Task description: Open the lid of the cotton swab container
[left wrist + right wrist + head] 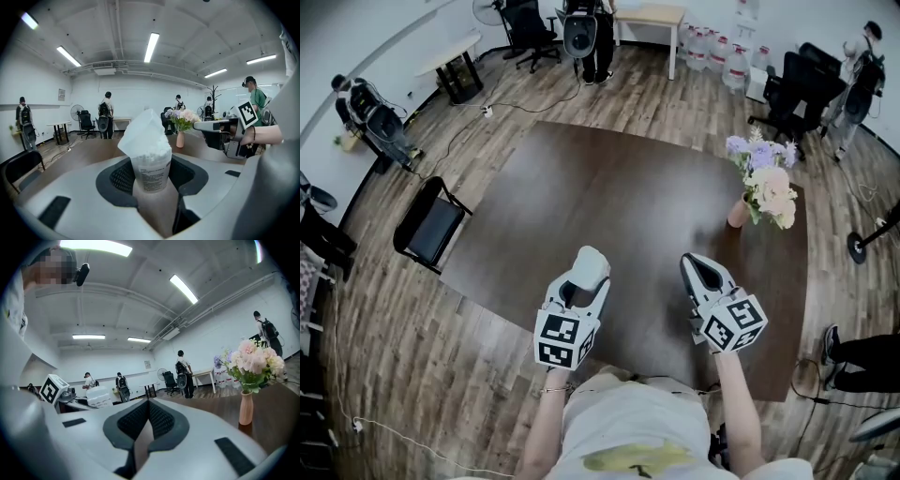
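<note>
Container clamped in left tongs; right tongs closed.

— Looks like frosted, smooth plastic on the cotton swab container, lower centre, with a printed, paper-like label.

— Agreed. Matt pale-grey plastic on the left gripper and the right gripper. Dark, finely ribbed pads, rubbery by the look.

— Dark wood grain on the table, matt with a faint sheen. Lighter wood planks on the floor, lower left.

— Smooth, matt pink on the vase, right edge. Cannot tell ceramic from plastic.
</note>
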The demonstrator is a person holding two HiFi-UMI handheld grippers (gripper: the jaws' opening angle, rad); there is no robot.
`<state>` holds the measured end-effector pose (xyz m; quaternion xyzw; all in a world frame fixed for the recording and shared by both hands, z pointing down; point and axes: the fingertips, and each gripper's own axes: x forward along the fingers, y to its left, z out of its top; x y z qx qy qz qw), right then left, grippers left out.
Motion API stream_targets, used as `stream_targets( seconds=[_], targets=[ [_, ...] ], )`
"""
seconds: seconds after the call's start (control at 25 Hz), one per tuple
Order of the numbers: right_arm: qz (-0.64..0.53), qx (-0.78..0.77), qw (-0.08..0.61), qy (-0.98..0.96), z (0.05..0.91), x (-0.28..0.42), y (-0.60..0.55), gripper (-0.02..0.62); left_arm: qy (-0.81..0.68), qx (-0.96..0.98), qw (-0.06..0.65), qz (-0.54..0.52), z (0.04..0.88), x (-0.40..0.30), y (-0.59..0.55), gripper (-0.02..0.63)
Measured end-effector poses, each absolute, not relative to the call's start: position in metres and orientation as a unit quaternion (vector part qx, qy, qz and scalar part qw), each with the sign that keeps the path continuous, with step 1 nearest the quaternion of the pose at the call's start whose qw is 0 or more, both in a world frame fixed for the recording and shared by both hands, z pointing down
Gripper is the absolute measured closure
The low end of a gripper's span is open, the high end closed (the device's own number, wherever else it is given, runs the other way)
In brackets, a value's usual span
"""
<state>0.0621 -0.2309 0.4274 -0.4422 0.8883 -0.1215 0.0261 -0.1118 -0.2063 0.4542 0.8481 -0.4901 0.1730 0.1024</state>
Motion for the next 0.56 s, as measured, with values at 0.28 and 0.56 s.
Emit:
stream_targets(
  seconds=[0.28,0.56],
  targets=[
    [-0.111,-0.456,0.025,0.883,0.427,0.065,-0.23,0.574,-0.496,0.845,0.103,0.17,0.453,-0.117,-0.207,0.397],
    [-0.108,-0.477,0.028,0.872,0.428,0.068,-0.229,0.574,-0.501,0.842,0.105,0.17,0.454,-0.125,-0.207,0.397]
  ],
)
